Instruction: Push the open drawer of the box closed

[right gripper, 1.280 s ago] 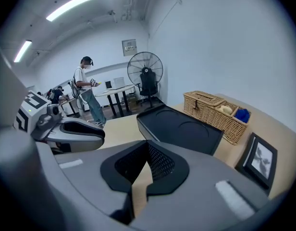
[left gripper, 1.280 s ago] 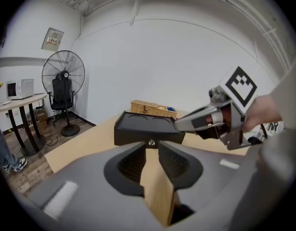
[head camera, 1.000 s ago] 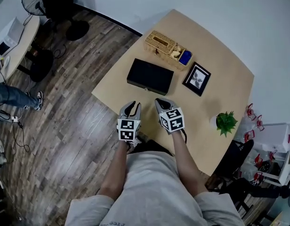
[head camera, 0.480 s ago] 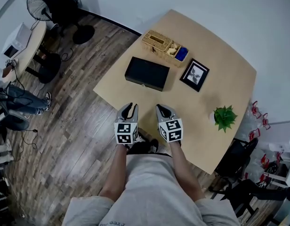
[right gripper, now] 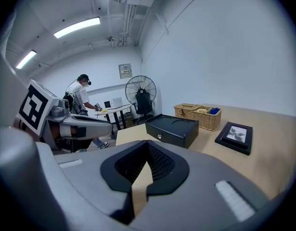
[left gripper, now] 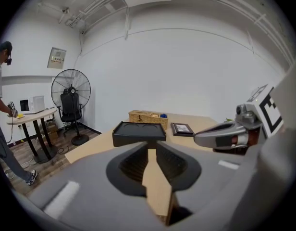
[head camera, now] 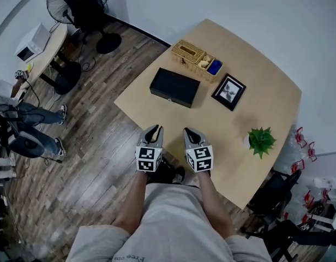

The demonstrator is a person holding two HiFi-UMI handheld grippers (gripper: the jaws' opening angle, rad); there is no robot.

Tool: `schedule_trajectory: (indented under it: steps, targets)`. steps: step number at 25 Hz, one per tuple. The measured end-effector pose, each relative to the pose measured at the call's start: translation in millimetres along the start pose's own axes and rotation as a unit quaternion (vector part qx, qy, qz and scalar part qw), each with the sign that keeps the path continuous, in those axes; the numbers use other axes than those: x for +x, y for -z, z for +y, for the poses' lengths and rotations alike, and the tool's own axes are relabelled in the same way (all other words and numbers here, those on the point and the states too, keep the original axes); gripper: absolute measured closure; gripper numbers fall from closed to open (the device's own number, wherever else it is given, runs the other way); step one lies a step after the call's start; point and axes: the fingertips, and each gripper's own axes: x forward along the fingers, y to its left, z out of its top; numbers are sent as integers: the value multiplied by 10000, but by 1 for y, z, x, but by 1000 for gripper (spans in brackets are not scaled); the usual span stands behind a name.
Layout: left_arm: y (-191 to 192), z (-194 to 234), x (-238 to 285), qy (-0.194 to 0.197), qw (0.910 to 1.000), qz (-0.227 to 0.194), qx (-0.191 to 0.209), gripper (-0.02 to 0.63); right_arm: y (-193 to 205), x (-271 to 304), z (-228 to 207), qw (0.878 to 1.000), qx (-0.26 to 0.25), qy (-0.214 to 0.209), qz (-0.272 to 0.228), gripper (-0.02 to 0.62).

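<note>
Box (head camera: 175,88) well beyond left tongs (head camera: 155,129) and right tongs (head camera: 190,131) (both empty)

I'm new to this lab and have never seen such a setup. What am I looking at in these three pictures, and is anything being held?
There is no robot here: a person holds a two-jaw gripper in each hand, each topped by a marker cube. The top-down picture comes from a camera on the person's head. It shows the left gripper and right gripper near the table's edge. The other two pictures come from cameras riding on each gripper, looking along its jaws. On the wooden table lie a black box with a drawer, a wicker basket, a framed picture and a small potted plant. Nothing is held. The left jaws have just been closing but stand slightly apart with nothing between them. The right jaws look together and empty. Both grippers are short of the box.
</note>
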Motion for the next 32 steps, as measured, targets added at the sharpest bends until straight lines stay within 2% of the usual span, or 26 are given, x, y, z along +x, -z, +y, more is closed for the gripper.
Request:
schedule_trajectory:
  steps: [8,14,20,32]
  targets:
    - [-3,-10,-7,-3,10000,-89,42,552,1,-12,2,9999,86,-37,-83,594]
    - [0,-8,-11,14,10000,-56,-19,552,3,-15,5,9999,122,-54,-65,594]
    - [9,-6,-12,-33,9999,146,-35,552,9,-16,5,10000,10,1,54,594]
    - [12,-9,-16,74,9998,157,-24,552,9,-14,5,9999,-57,20,136,594]
